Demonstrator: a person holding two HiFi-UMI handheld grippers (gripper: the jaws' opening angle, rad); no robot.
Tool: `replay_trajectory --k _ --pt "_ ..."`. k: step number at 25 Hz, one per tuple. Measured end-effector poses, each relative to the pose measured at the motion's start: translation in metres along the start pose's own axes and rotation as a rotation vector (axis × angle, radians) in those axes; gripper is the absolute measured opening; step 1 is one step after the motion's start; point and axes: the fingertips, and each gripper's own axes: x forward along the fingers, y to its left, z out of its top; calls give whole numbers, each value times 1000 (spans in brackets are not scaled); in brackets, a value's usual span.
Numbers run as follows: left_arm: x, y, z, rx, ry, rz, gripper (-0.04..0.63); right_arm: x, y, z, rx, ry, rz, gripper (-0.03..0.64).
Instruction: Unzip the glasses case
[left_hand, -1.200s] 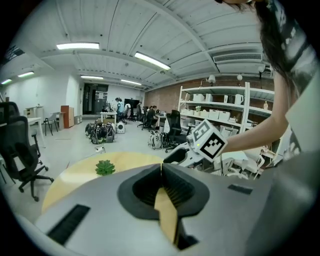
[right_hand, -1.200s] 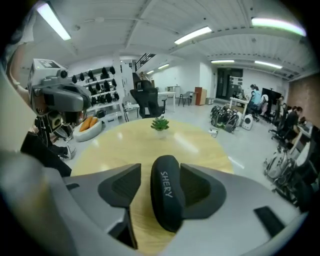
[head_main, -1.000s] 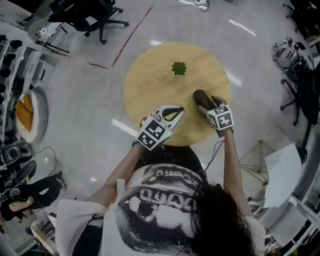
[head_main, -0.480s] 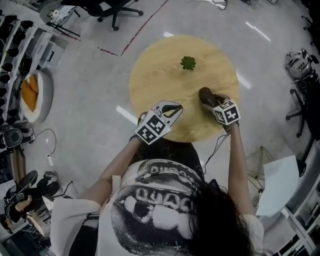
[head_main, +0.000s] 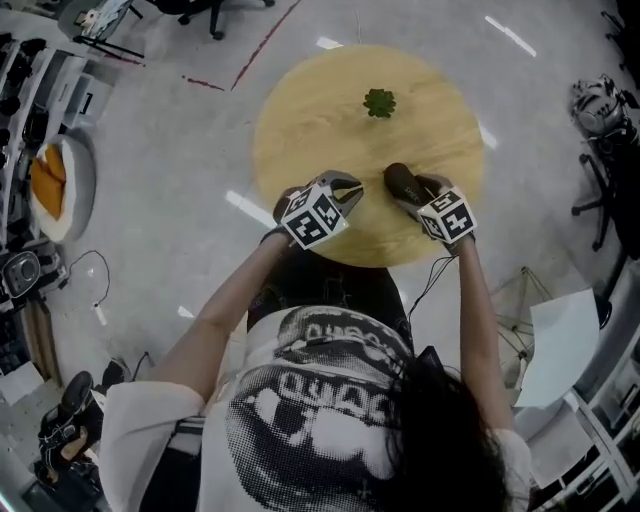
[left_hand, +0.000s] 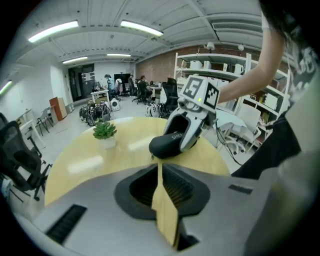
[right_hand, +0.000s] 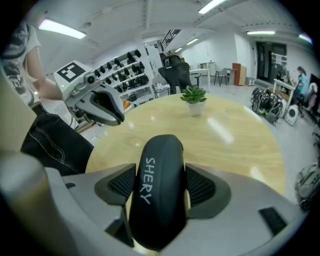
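On table (head_main: 300, 120), glasses case (right_hand: 162, 155) closed, in R claw (right_hand: 161, 192)

A case (head_main: 398, 180) lies on a round table (head_main: 300, 120), near the front edge and right of centre, between the jaws of the right gripper (head_main: 410, 190), which reaches in from the person's side. The left gripper (head_main: 350, 186) sits over the table's front part just left of the case, its tip near the case's end but apart from it. A plant (head_main: 379, 102) stands farther back on the table behind the case, and shelves (head_main: 25, 90) stand on the floor well to the table's left.
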Motion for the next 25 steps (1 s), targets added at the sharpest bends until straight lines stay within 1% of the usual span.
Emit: replay_trajectory --k 2,4,5,9,13,21,23,25 --pt "11 5 -10 41 31 -23 31 5 11 4 -11 6 10 311" --pt "21 9 -19 72 59 -52 77 8 21 7 -33 17 10 311" --pt "25 10 -23 86 70 -66 84 10 25 8 -50 23 5 311" --pt "41 13 -32 164 92 -124 86 13 36 8 -127 51 -6 311" --pt "55 8 -35 256 92 -191 86 14 42 6 -183 73 0 311" --pt "64 5 -32 401 80 -319 95 16 42 7 -195 66 13 311" --pt "65 0 -32 459 91 -347 67 15 41 7 -191 63 13 311" --pt "65 -1 -32 500 101 -352 61 14 41 6 -181 56 12 311"
